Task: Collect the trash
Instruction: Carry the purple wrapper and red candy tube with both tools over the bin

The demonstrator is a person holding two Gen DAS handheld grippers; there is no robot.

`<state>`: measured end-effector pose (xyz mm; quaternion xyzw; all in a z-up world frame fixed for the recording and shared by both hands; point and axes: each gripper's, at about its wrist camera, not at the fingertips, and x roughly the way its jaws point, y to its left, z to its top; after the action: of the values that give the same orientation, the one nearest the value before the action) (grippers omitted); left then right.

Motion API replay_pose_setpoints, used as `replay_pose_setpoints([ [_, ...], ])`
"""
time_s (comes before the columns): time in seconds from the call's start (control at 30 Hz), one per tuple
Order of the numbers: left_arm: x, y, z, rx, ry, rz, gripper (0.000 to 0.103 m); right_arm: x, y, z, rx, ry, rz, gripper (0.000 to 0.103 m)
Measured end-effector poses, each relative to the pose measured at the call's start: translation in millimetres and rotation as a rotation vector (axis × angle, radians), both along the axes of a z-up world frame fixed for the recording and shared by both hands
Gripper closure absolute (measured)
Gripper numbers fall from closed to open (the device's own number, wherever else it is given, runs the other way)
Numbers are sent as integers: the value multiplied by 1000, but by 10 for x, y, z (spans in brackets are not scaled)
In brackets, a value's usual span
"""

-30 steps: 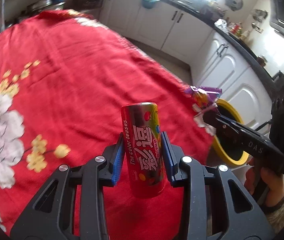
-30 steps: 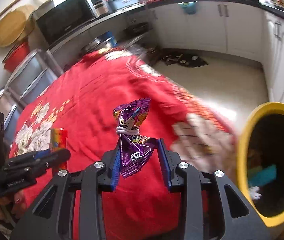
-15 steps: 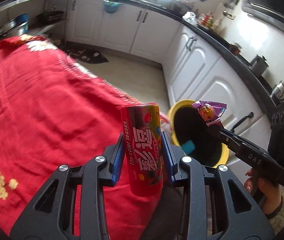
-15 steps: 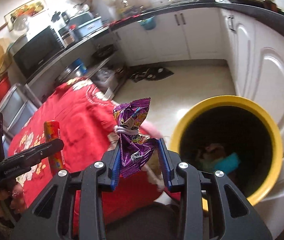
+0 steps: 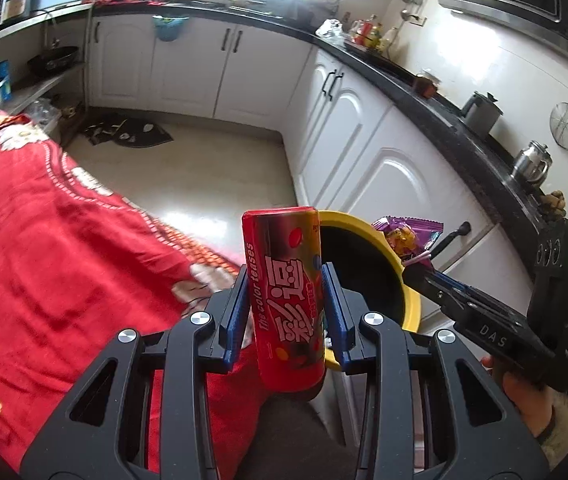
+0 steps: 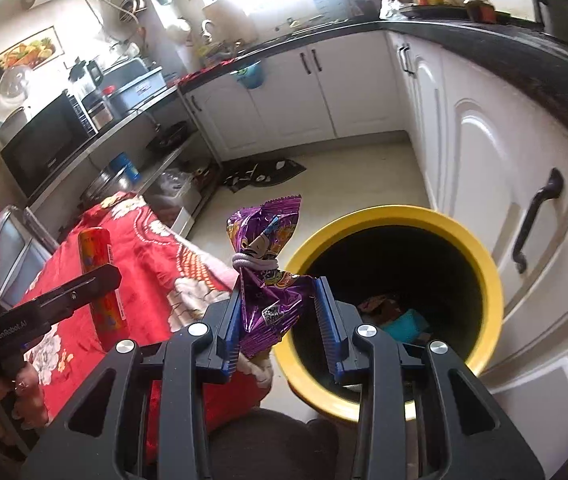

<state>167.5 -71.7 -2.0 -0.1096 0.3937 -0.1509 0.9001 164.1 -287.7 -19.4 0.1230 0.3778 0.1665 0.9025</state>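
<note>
While the left gripper [image 5: 286, 312] clamps an upright red candy tube [image 5: 284, 300] near the yellow bin [image 6: 396, 308], the right gripper [image 6: 280, 312] pinches a purple snack wrapper [image 6: 268, 280] at the bin's near rim. The step in hand looks like the drop-off. Next, each gripper likely needs carrying over the dark opening, beyond the red-clothed tabletop [image 5: 44, 240], before its jaws part.

The red tube [image 5: 287, 300] hides part of the yellow bin's rim [image 5: 408, 280]; bin contents [image 6: 396, 316] are indistinct
</note>
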Motion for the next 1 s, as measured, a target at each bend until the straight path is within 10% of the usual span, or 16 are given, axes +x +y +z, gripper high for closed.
replay_pose_setpoints([
  [1.0,268,-640,7,14,-66,-126,75,-174,-493,-27,-96,-55,-186,71],
])
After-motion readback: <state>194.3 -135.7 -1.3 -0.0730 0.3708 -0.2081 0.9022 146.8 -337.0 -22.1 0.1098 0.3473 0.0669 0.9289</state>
